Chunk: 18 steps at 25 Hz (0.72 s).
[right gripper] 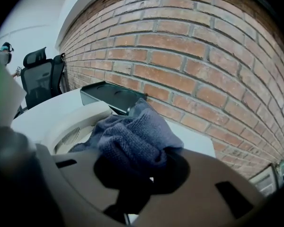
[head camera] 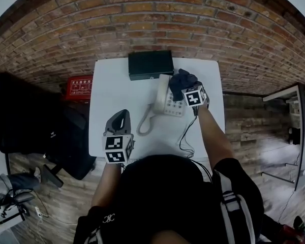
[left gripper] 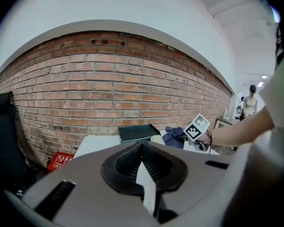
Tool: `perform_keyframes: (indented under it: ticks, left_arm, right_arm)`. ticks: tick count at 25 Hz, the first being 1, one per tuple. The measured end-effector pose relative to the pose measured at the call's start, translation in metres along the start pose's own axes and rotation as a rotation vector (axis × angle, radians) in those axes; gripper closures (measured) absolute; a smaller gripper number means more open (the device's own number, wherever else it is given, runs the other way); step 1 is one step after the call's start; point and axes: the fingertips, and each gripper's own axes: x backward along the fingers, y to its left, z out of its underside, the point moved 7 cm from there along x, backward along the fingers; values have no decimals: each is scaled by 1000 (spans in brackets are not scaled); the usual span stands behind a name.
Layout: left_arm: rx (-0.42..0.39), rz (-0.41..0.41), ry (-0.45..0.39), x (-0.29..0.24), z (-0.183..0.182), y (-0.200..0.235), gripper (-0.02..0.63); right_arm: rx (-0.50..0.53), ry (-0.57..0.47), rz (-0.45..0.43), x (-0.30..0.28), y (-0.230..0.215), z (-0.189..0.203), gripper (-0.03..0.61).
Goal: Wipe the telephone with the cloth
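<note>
On one white table (head camera: 112,80) set against a brick wall stand one black box (head camera: 150,64) at the table's far edge and one cream telephone (head camera: 170,104) right of the table's centre. The handset is seated and the coiled cord loops toward the table's near edge. Two grippers are counted. The right gripper (right gripper: 137,174) pinches one bunched dark blue cloth (right gripper: 128,136), which rests on the telephone's far end. The left gripper (left gripper: 143,148) hovers over the table's near-left part, jaws pressed together, empty.
</note>
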Motion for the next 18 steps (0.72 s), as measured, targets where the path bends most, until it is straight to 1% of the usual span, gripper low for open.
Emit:
perform_keyframes:
  ticks: [3, 7, 11, 14, 18]
  left_arm:
    - [0, 2, -4, 0, -1, 1, 621]
    - [2, 11, -9, 0, 0, -1, 621]
    - [-6, 31, -14, -1, -1, -8, 621]
    - [-8, 38, -18, 1, -2, -10, 621]
    - [-7, 41, -18, 4, 1, -9, 621]
  right_arm:
    - [-38, 5, -13, 2, 1, 12, 525]
    - [5, 14, -44, 9, 15, 18, 526]
    - [-4, 26, -56, 18, 23, 28, 526]
    - [-10, 10, -65, 26, 32, 33, 526]
    - [-30, 14, -57, 31, 40, 47, 529]
